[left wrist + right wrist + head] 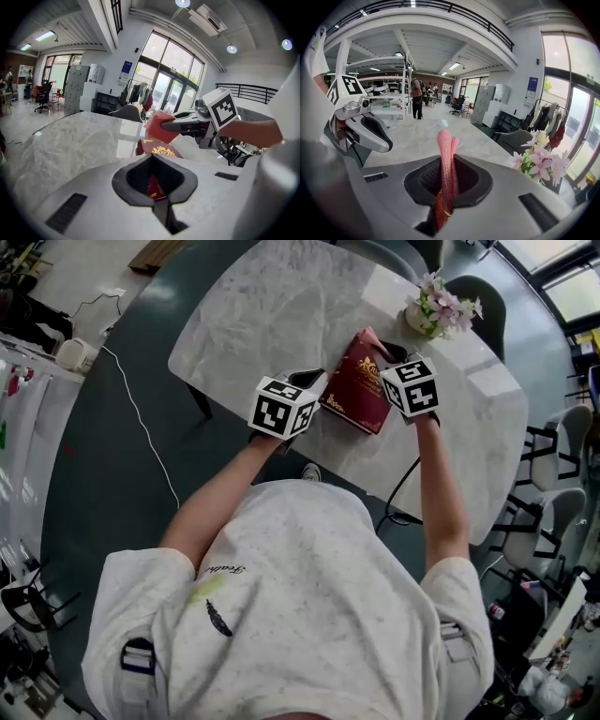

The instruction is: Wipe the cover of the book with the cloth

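Observation:
A dark red book [359, 382] with gold print lies on the white marble table [262, 315], tilted up at its near left edge. My left gripper [319, 390] is shut on that edge; in the left gripper view the book [159, 151] runs out from between the jaws [153, 185]. My right gripper [382, 354] is shut on a pink cloth [368, 339] and holds it just over the book's far end. The cloth [446, 159] stands folded between the right gripper's jaws [445, 187], and the cloth [159, 127] hangs a little above the cover.
A vase of pink and white flowers [439, 307] stands on the table just beyond the right gripper, and the flowers [539, 161] are close on its right. Chairs [483, 296] ring the table's far side. A white cable [141, 418] crosses the floor on the left.

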The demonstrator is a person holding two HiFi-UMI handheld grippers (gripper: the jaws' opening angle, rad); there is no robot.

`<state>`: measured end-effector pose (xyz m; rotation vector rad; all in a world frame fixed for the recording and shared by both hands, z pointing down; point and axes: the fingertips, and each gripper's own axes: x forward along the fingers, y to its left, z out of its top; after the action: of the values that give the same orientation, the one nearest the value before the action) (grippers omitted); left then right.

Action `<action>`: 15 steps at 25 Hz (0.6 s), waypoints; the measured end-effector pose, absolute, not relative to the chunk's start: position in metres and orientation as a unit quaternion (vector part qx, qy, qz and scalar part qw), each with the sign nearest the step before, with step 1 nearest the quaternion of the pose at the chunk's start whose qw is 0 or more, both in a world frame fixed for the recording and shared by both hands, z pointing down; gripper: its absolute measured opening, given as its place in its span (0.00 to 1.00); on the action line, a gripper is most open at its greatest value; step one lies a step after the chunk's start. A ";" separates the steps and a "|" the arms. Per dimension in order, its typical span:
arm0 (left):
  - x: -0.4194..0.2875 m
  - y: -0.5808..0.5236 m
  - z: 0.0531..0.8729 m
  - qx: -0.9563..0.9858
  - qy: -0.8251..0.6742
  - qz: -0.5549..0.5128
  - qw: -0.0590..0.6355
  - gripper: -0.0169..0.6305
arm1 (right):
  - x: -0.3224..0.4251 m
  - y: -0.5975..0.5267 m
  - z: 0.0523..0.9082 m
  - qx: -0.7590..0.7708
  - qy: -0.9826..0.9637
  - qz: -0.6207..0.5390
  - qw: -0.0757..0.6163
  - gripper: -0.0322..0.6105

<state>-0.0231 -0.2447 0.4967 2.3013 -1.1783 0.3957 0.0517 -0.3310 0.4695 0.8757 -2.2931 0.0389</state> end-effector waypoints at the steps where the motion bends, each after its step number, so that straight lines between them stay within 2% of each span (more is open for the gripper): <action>1: -0.025 -0.247 0.498 0.847 -0.439 0.145 0.262 0.04 | 0.049 -0.336 0.471 0.331 -0.881 0.012 0.339 0.07; 15: -0.046 -0.258 0.513 0.817 -0.478 0.137 0.293 0.04 | 0.021 -0.381 0.521 0.285 -0.873 -0.013 0.395 0.07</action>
<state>-0.0455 -0.2581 0.5129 2.1756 -1.2742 0.3655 0.0210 -0.3811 0.5207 0.7229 -2.2153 -0.0339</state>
